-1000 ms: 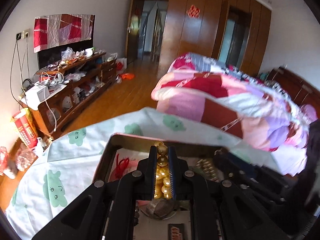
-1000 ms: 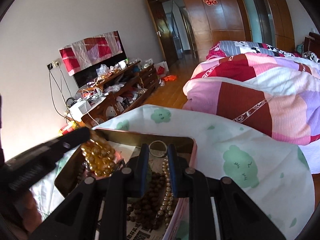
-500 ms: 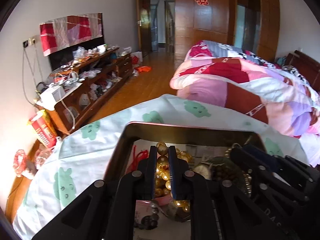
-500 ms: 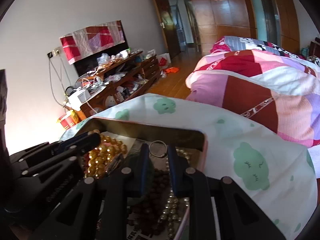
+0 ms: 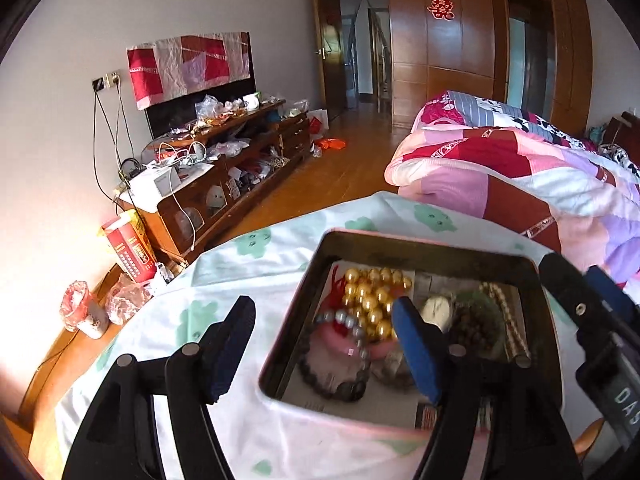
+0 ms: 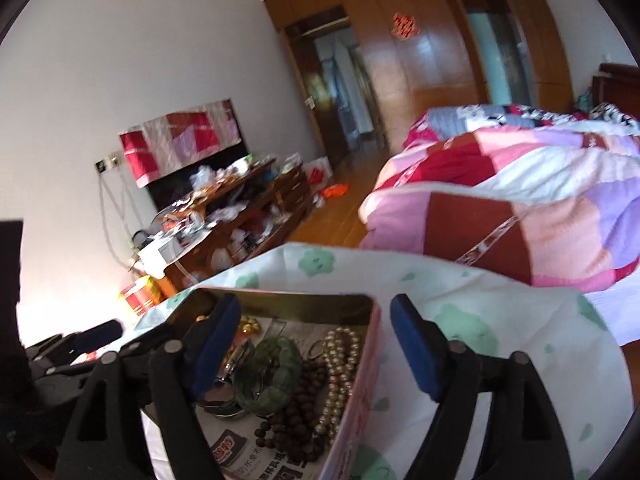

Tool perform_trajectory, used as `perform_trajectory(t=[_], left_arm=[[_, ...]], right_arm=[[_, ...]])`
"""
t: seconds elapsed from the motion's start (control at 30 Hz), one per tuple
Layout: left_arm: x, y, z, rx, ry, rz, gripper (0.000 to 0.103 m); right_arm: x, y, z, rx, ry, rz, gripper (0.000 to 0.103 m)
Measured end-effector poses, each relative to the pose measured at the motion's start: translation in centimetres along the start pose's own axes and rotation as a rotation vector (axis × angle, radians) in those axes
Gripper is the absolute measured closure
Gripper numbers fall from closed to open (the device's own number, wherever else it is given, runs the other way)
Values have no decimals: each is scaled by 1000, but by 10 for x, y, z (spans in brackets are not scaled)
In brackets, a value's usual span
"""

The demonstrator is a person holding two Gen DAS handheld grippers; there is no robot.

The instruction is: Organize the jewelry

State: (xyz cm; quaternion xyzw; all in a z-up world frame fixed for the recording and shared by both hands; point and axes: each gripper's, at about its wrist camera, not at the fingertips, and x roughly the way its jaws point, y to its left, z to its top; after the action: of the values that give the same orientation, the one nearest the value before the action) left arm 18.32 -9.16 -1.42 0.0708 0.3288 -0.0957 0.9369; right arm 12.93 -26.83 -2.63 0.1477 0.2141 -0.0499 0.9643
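Both grippers hung wide open w/ nothing held: left gripper [image 5: 320, 344] straddled the tin [image 5: 436, 246] wall, right gripper [image 6: 314, 342] likewise (gold bead strand [image 5: 372, 292] lay inside, prob. deposited).

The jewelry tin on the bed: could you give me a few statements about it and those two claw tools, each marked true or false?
1. The left gripper is open, holding nothing. True.
2. The gold bead string lies inside the tin. True.
3. The right gripper is clamped on the pearl necklace. False: it is open, and the necklace lies in the tin.
4. The tin is empty. False: it holds several pieces, including a green bangle.
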Motion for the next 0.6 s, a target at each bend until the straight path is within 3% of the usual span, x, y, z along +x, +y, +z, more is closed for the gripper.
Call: perform_trajectory(t=[0.07, 0.33, 0.43, 0.6], left_arm=[[-10, 3, -9, -4, -16, 6, 32], [-51, 13, -41, -37, -83, 32, 32], [-67, 19, -50, -54, -108, 35, 32], [-90, 27, -66, -94, -174, 39, 32]], right_arm=[[-12, 4, -3, 5, -19, -26, 9], [-73, 25, -18, -40, -137, -123, 7], [-97, 32, -24, -52, -196, -144, 0], [-125, 45, -32, -92, -296, -170, 0]])
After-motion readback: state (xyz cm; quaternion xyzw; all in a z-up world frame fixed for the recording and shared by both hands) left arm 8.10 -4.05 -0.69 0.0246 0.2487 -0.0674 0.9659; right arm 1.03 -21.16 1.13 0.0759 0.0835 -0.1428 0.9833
